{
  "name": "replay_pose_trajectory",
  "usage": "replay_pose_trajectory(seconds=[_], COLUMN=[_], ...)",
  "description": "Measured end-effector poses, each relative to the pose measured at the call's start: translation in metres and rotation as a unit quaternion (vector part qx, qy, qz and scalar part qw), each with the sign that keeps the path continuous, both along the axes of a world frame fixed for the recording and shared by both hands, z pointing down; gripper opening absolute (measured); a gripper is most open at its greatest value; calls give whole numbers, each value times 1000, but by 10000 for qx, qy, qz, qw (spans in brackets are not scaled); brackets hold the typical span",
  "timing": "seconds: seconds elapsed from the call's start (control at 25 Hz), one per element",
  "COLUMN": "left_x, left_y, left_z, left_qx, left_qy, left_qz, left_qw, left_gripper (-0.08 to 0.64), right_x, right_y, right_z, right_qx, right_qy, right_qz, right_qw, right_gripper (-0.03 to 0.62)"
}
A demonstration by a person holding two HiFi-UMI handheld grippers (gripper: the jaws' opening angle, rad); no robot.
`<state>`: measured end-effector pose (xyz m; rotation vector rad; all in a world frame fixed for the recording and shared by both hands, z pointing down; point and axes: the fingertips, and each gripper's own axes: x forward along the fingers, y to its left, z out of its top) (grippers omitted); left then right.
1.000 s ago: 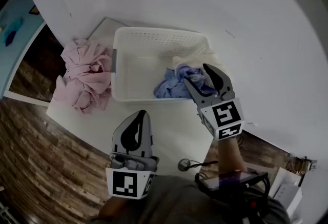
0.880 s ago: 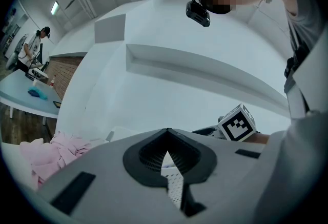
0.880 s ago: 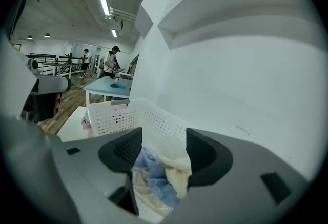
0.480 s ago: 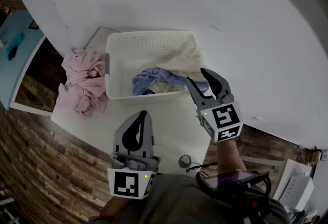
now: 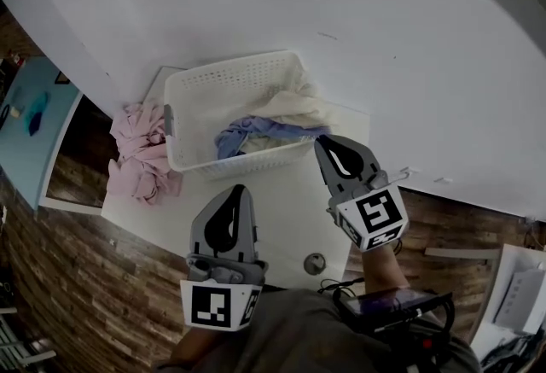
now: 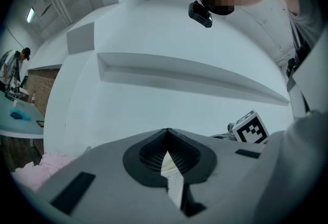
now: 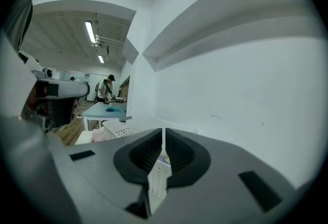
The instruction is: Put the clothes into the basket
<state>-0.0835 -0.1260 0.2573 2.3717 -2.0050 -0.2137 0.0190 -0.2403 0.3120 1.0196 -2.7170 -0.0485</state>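
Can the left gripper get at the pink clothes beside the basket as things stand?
Probably yes: the pink clothes lie on the table beside the basket, with only bare surface between them and the left gripper, which is shut and empty.

Basket (image 7: 116,127) mostly hidden behind right tongs (image 7: 163,135); pink clothes (image 6: 37,170) cut off behind left tongs (image 6: 167,133), frame edge.

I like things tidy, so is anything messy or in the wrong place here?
Yes. The pink clothes lie in a heap on the table, left of the white basket, not in it. A cream garment seems to hang over the basket's right rim.
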Motion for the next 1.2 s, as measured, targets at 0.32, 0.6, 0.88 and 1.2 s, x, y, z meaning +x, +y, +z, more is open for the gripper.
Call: replay_pose_trajectory(seconds=[0.32, 0.6, 0.88, 1.2], left_x=[29, 54, 63, 69], left_y=[-4, -8, -13, -17], left_z=[-3, -9, -10, -1], left_qx=[-66, 20, 81, -99], left_qy=[-244, -431, -244, -248], left_qz=[202, 447, 420, 234], left_qw=[9995, 9981, 9988, 9994], left_gripper=[8, 8, 8, 8], right_x=[19, 41, 53, 58], right_y=[32, 30, 23, 13], right_z=[16, 13, 11, 17], right_qx=[-89, -17, -46, -155], right_qy=[-388, -464, -472, -495], right_qz=[-109, -30, -3, -141], right_qw=[9991, 9989, 9989, 9986], right_gripper=[25, 25, 25, 25])
